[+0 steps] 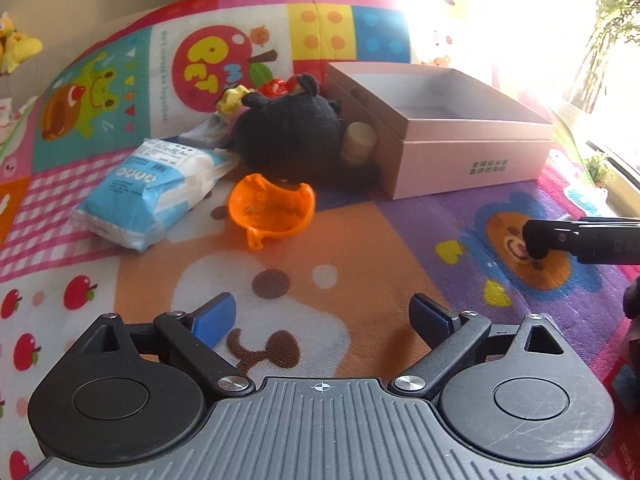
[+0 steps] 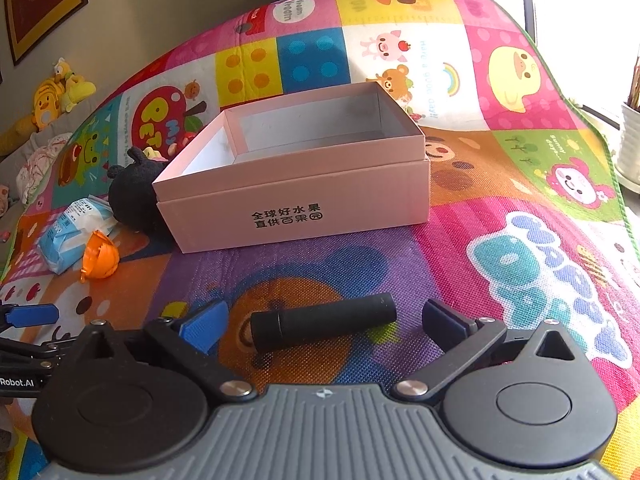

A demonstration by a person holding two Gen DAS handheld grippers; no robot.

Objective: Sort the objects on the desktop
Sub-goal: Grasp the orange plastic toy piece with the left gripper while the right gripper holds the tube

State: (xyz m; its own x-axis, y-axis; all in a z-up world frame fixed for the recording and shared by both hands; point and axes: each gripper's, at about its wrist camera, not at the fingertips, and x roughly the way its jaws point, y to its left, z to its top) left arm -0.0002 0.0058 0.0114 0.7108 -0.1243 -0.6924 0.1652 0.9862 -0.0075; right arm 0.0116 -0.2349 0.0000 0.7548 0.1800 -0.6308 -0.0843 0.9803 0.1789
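Play mat (image 2: 520,240) covers the whole surface, loud cartoon print. Pink box (image 2: 296,184) sits mid-mat, lid off, nothing visible inside. Against its left side: black plush toy (image 1: 288,132), with a small cream cylinder (image 1: 360,144) wedged between plush and box. Blue-white wipes pack (image 1: 148,188) lies further left, orange plastic bowl (image 1: 272,208) just near of the plush. Black tube (image 2: 324,320) lies flat on the mat, near side of the box, between the right gripper's (image 2: 324,324) pads, not touched; jaws wide apart. Left gripper (image 1: 320,316) also spread wide, nothing between, only mat below.
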